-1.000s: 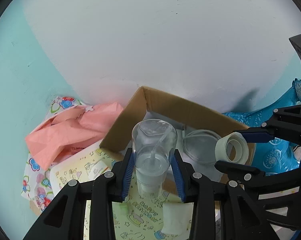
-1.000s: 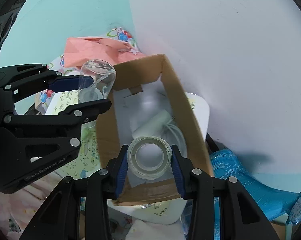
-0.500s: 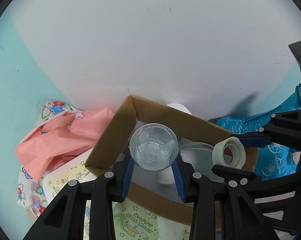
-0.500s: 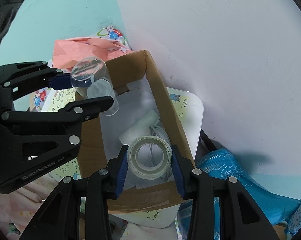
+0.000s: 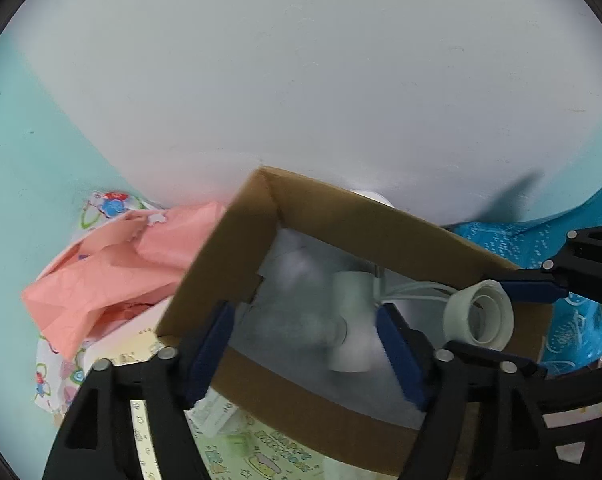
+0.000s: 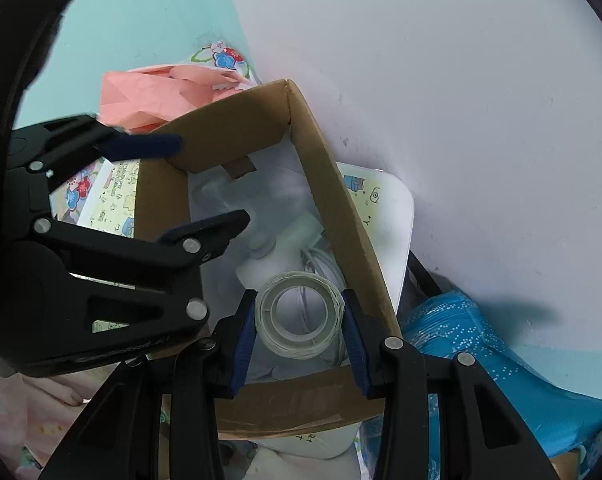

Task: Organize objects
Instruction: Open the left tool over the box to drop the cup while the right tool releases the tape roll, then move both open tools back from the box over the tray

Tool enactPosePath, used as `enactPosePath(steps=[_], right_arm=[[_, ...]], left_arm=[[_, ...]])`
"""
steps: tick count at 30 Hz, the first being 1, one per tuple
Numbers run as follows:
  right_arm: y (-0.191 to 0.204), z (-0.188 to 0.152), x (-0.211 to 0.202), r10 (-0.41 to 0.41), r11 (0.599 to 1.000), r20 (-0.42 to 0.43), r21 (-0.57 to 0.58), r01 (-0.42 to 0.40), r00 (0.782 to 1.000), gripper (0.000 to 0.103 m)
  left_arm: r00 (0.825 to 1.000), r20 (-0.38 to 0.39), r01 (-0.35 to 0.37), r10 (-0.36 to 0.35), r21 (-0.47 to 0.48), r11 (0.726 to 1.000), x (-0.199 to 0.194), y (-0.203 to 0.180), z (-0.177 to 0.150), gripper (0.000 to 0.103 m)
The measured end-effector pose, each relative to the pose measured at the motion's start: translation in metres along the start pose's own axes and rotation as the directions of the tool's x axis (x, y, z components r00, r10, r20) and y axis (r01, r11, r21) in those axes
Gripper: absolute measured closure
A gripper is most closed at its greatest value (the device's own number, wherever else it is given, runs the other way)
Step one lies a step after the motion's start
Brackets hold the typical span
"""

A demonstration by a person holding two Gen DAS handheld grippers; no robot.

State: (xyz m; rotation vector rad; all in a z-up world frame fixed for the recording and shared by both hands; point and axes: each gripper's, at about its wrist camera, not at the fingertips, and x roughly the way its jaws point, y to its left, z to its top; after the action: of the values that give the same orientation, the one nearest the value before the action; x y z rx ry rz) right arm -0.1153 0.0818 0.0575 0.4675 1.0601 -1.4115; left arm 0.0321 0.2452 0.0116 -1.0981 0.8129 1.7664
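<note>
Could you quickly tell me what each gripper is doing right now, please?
Left gripper: open, jaws just opened, holding nothing, above the cardboard box.
Right gripper: closed on the roll of clear tape.

The left gripper (image 5: 305,348) is standing with its jaws apart, having just been opening; the clear cup it was clamping half a second ago is no longer between its pads. A blurred clear shape is now lying inside the cardboard box (image 5: 341,216). Both grippers are sitting lower over that box.
</note>
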Motion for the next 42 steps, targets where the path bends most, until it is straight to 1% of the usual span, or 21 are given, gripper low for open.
enactPosePath(steps=[3, 11, 14, 16, 17, 18, 20, 23, 29, 34, 42], right_arm=[[0.000, 0.001, 0.004, -0.002, 1.000, -0.008, 0.007, 0.002, 1.000, 0.059], [0.007, 0.003, 0.012, -0.007, 1.000, -0.022, 0.003, 0.007, 1.000, 0.059], [0.009, 0.005, 0.012, -0.006, 1.000, -0.016, 0.009, 0.006, 1.000, 0.057], [0.009, 0.006, 0.009, 0.005, 1.000, -0.014, 0.018, -0.005, 1.000, 0.049], [0.009, 0.007, 0.009, 0.005, 0.999, -0.021, 0.034, -0.004, 1.000, 0.038], [0.008, 0.007, 0.008, -0.010, 0.999, -0.024, 0.044, 0.011, 1.000, 0.033], [0.008, 0.005, 0.005, -0.020, 0.998, -0.021, 0.055, 0.021, 1.000, 0.031], [0.009, 0.004, 0.001, -0.017, 0.997, -0.027, 0.074, 0.019, 0.999, 0.026], [0.014, -0.001, -0.009, -0.041, 0.994, -0.038, 0.101, 0.045, 0.998, 0.025], [0.024, -0.007, -0.016, -0.068, 0.993, -0.042, 0.098, 0.072, 0.997, 0.025], [0.046, -0.019, -0.029, -0.102, 0.989, -0.046, 0.099, 0.106, 0.994, 0.025]], left_arm=[[1.000, -0.004, -0.005, 0.005, -0.002, 1.000, -0.002, 0.004, -0.003, 0.021], [0.997, -0.025, -0.071, 0.070, -0.038, 0.997, -0.010, 0.023, -0.005, 0.010], [0.998, -0.015, -0.069, 0.068, -0.042, 0.997, -0.016, 0.025, -0.004, 0.008], [0.997, -0.014, -0.070, 0.069, -0.041, 0.997, -0.017, 0.027, -0.004, 0.007], [0.998, -0.015, -0.068, 0.068, -0.041, 0.997, -0.018, 0.027, -0.004, 0.007], [0.998, -0.014, -0.066, 0.065, -0.046, 0.997, -0.017, 0.027, -0.004, 0.006], [0.998, -0.015, -0.063, 0.062, -0.054, 0.997, -0.018, 0.027, -0.005, 0.006], [0.996, -0.021, -0.089, 0.088, -0.057, 0.994, -0.020, 0.028, -0.007, 0.005], [0.995, -0.006, -0.095, 0.095, -0.057, 0.994, -0.034, 0.031, -0.016, 0.005], [0.995, -0.001, -0.096, 0.096, -0.066, 0.993, -0.046, 0.034, -0.027, 0.005], [0.997, -0.003, -0.076, 0.076, -0.071, 0.995, -0.060, 0.034, -0.043, 0.005]])
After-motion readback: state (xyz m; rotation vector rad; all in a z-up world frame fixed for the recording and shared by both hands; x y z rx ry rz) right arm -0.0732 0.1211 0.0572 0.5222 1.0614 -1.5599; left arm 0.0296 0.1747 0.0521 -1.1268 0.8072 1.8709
